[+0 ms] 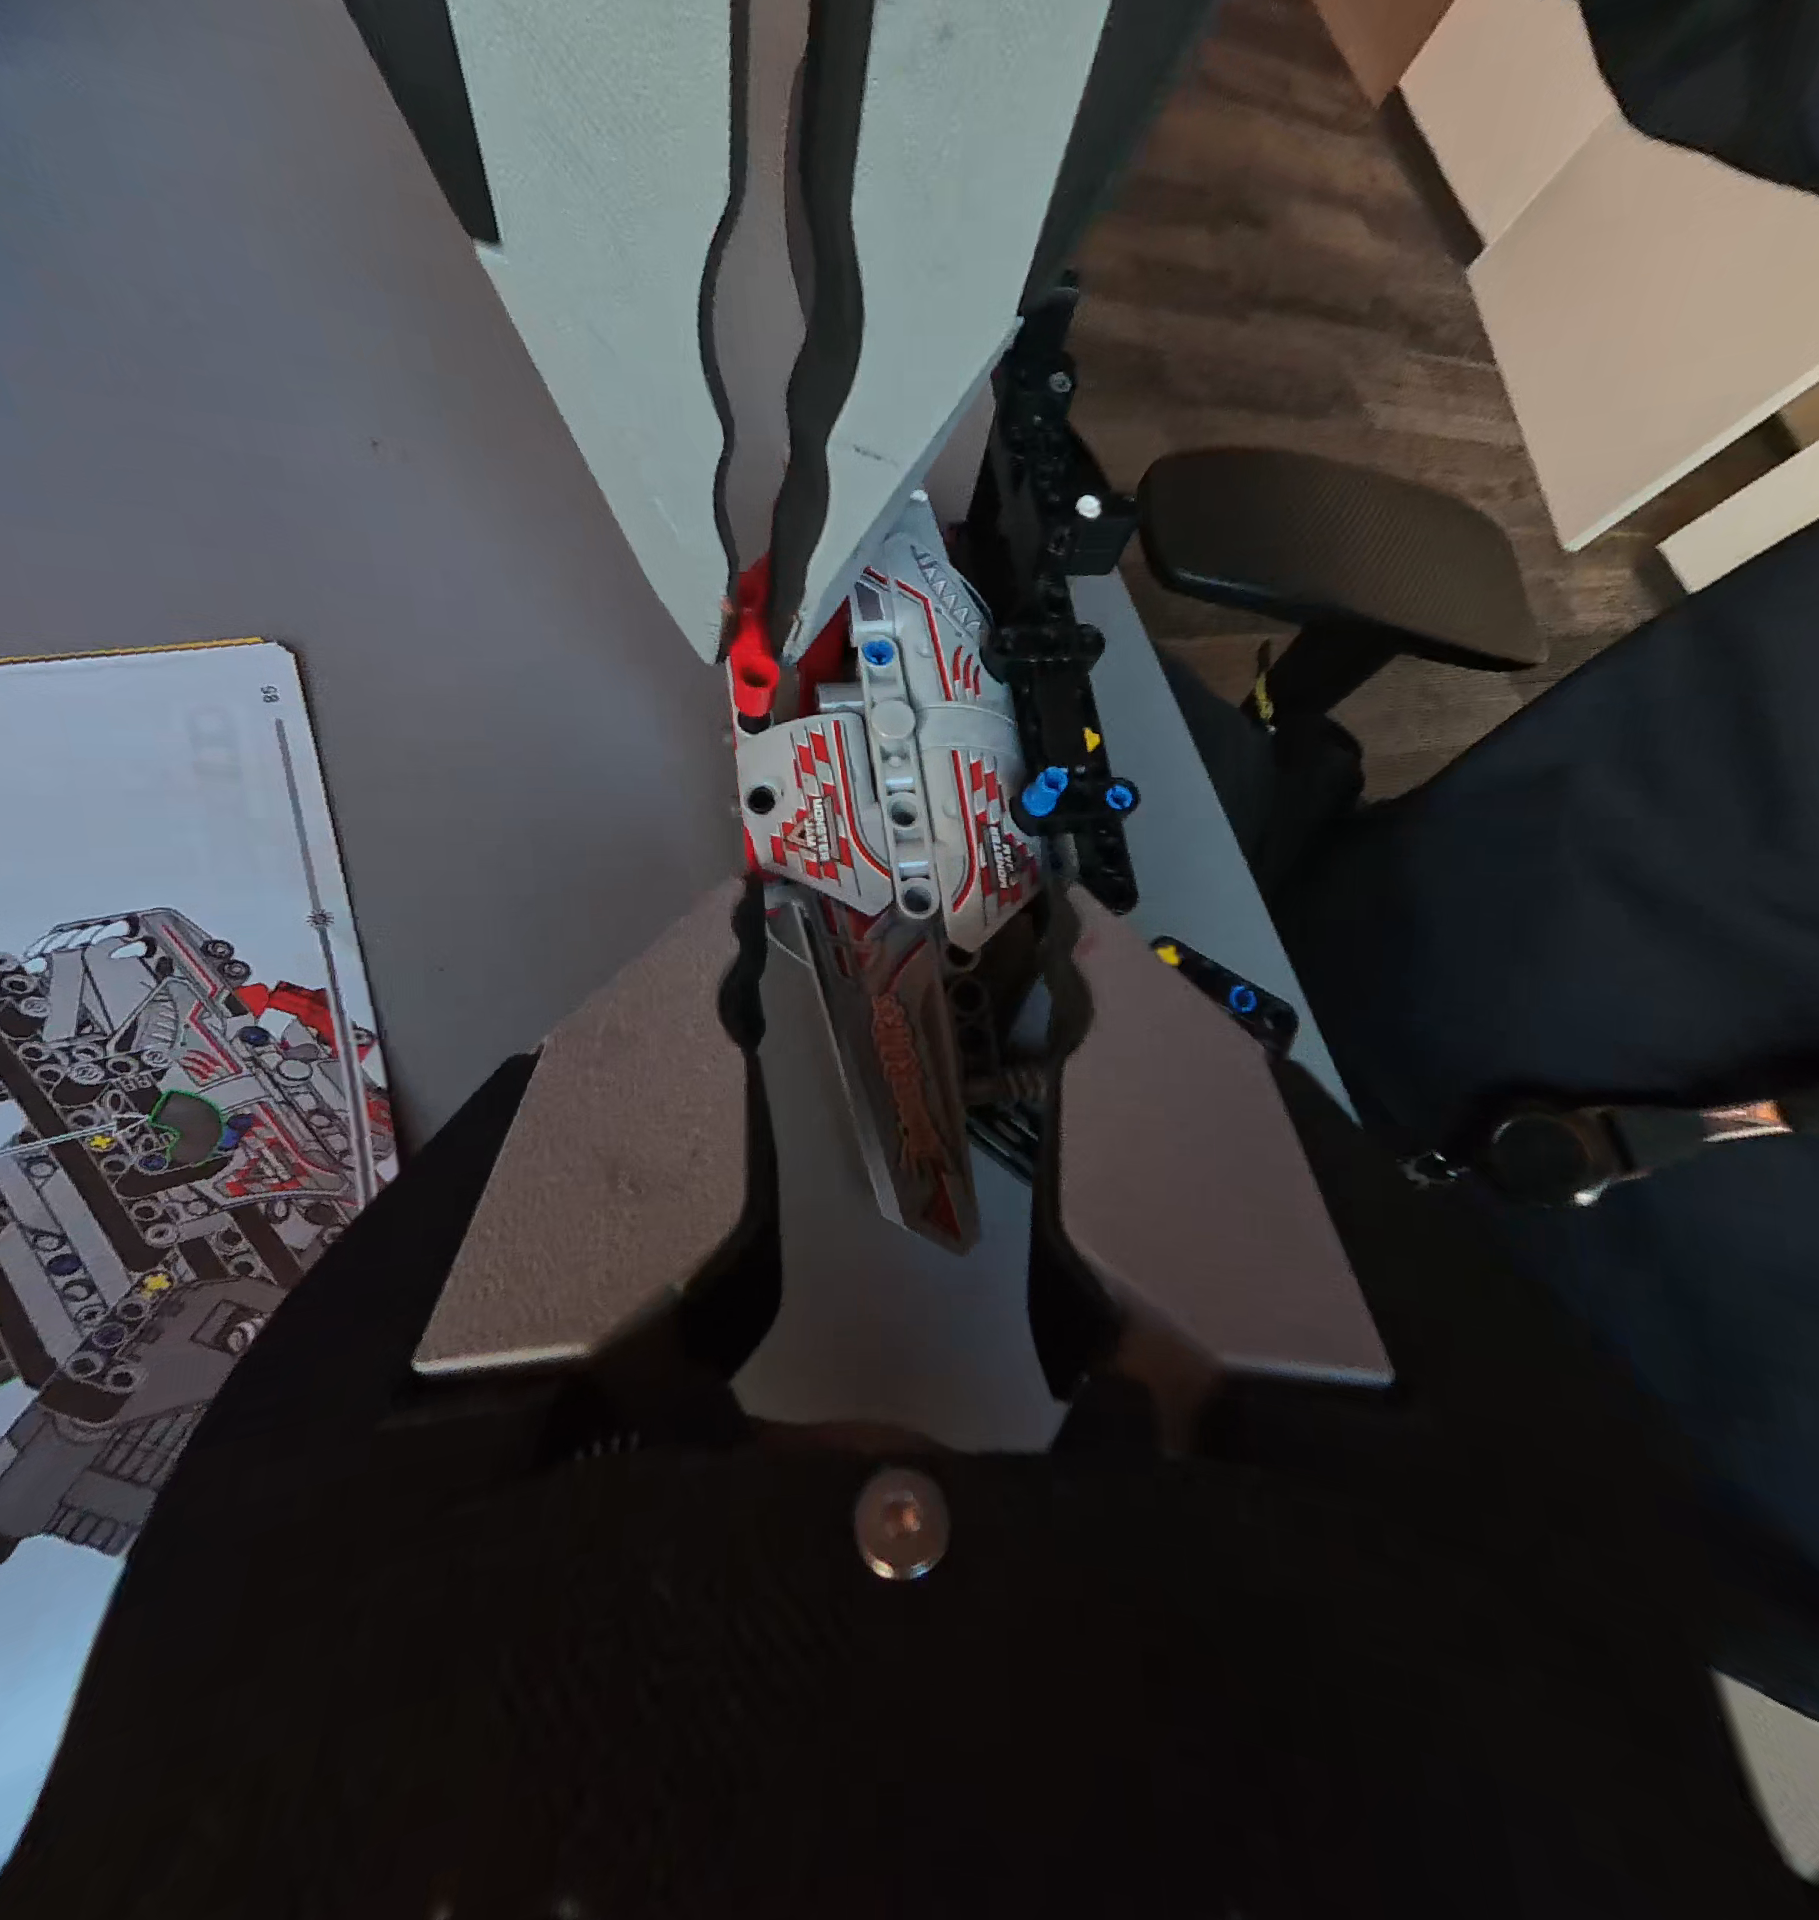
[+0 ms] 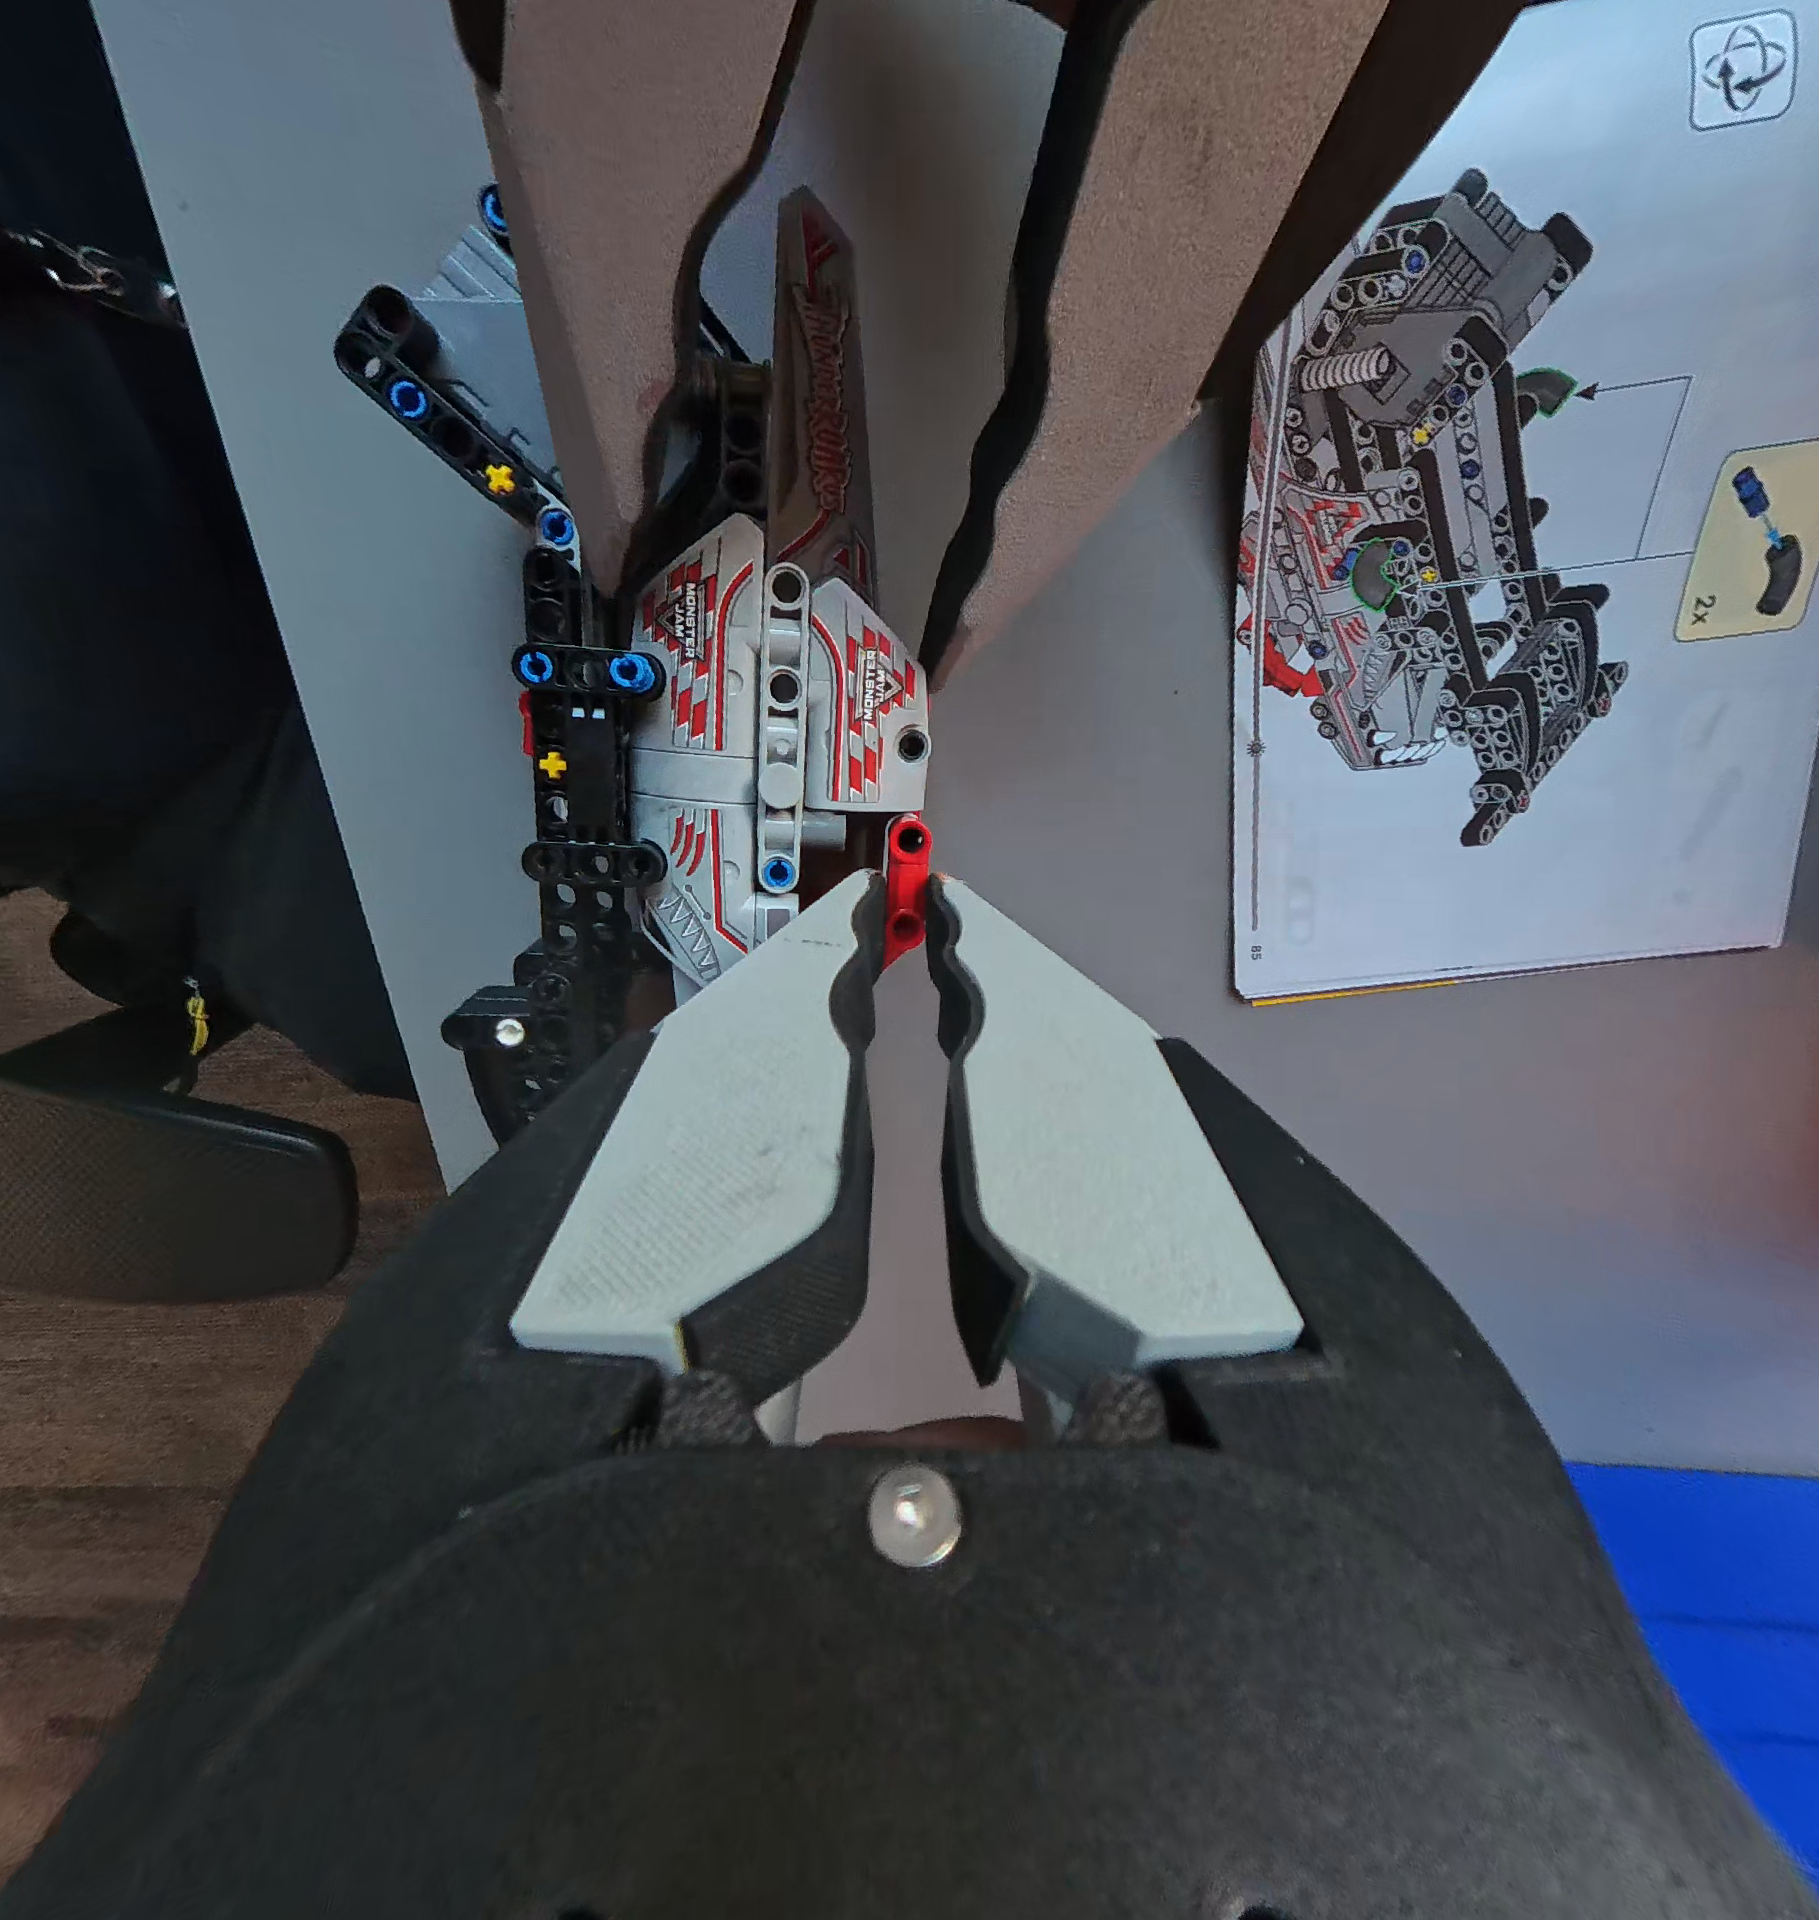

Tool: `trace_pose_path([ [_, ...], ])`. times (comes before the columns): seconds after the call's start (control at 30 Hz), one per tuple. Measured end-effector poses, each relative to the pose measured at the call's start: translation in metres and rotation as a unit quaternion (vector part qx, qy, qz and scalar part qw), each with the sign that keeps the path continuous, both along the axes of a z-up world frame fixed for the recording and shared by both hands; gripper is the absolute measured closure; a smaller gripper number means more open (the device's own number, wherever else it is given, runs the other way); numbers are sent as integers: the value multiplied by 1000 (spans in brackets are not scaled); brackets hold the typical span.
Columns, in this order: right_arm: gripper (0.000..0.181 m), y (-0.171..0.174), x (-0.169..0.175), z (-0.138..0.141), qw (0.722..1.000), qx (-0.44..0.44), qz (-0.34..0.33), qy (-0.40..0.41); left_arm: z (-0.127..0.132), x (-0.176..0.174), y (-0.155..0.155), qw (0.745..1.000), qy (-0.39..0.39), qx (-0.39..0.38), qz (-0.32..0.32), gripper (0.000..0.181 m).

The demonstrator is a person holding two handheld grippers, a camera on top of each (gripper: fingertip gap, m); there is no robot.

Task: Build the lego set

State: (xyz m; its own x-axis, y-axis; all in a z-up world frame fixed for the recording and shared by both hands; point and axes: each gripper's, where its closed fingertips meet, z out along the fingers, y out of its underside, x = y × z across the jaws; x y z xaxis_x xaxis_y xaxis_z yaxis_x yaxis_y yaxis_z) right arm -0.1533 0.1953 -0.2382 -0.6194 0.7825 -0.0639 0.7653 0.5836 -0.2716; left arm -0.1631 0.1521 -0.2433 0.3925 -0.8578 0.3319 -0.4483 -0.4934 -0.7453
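Note:
The Lego model [image 1: 884, 790] has grey panels with red stickers and black beams with blue pins. It sits near the table's edge. My left gripper [image 1: 900, 899] is shut on the model, one brown finger on each side. It also shows from above in the right wrist view [image 2: 770, 623], holding the model [image 2: 739, 707]. My right gripper [image 2: 903, 883], with light grey fingers, is shut on a small red connector [image 2: 907, 862] at the model's front corner. It comes in from the top in the left wrist view [image 1: 759, 644], with the red connector [image 1: 754, 665] at its tips.
An open instruction booklet [image 1: 157, 1039] lies on the grey table [image 1: 469, 520]; it also shows in the right wrist view [image 2: 1507, 623]. A black chair armrest [image 1: 1331, 551] and a person's dark trousers [image 1: 1611, 935] are past the table edge. A blue surface [image 2: 1736, 1610] is at lower right. About 5 cm separates my left fingertips from my right.

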Motion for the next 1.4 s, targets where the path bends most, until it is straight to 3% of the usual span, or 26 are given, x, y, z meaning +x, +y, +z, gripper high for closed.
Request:
trace_pose_path([
  [0.2, 177, -1, 2, 0, 1000, 2, 2, 3, -3, 4, 1, 999, 19, 49, -8, 129],
  [0.43, 176, -1, 1, -1, 1000, 3, 4, 31, -4, 3, 1, 998, 19, 52, -8, 129],
  [0.93, 176, -3, 4, -2, 998, -7, 54, -36, -5, 5, -2, 997, 36, 63, -20, 132],
  [1.4, 173, -4, 6, -1, 998, -55, -4, 21, -6, 5, -1, 998, 32, 57, -15, 133],
])
